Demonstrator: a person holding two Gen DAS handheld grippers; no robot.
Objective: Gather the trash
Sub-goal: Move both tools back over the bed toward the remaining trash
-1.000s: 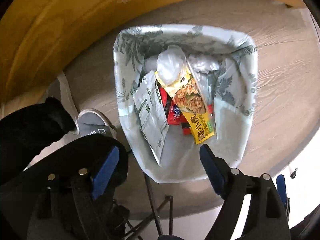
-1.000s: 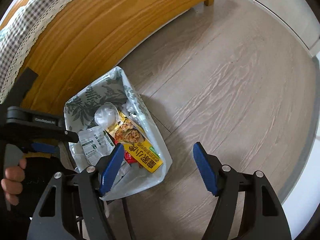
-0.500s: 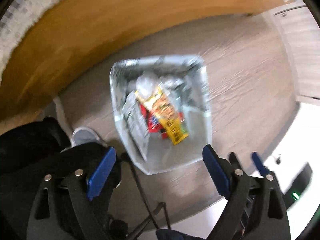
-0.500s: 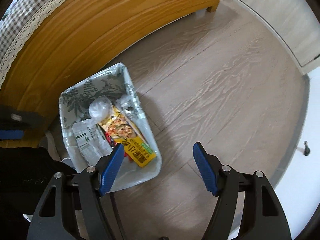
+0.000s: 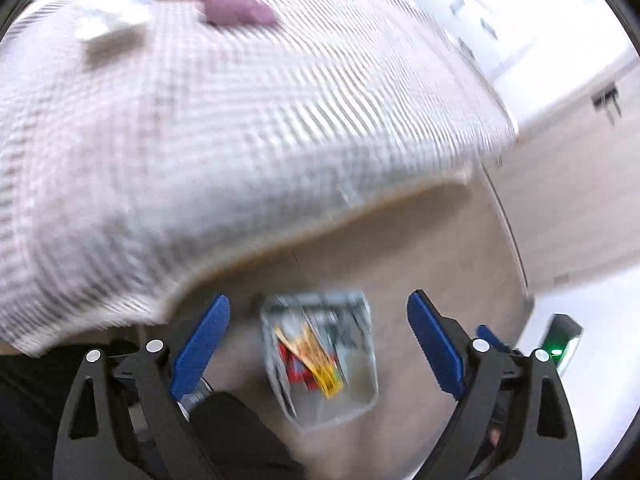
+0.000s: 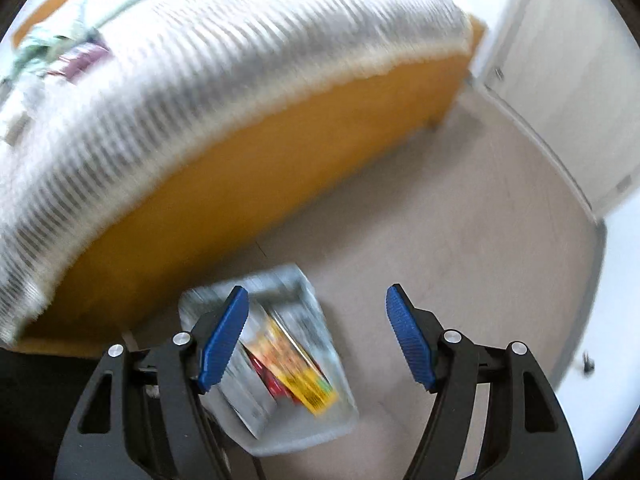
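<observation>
A: From the left wrist, what shows?

B: The left gripper [image 5: 318, 344] spread wide, holding nothing. Below it on the floor [image 5: 440, 248] stands the trash bin [image 5: 366, 384], lined and holding wrappers, a yellow packet [image 5: 316, 360] on top. Above is the bed [image 5: 200, 120], its checked cover blurred, with a purple item [image 5: 240, 12] lying far up on it.

A: And the right wrist?

B: The right gripper [image 6: 316, 340] is also wide and empty. The bin sits just beside the bed's wooden side [image 6: 260, 184], probably kept within reach for drops. I'd judge both are free for the next piece.
</observation>
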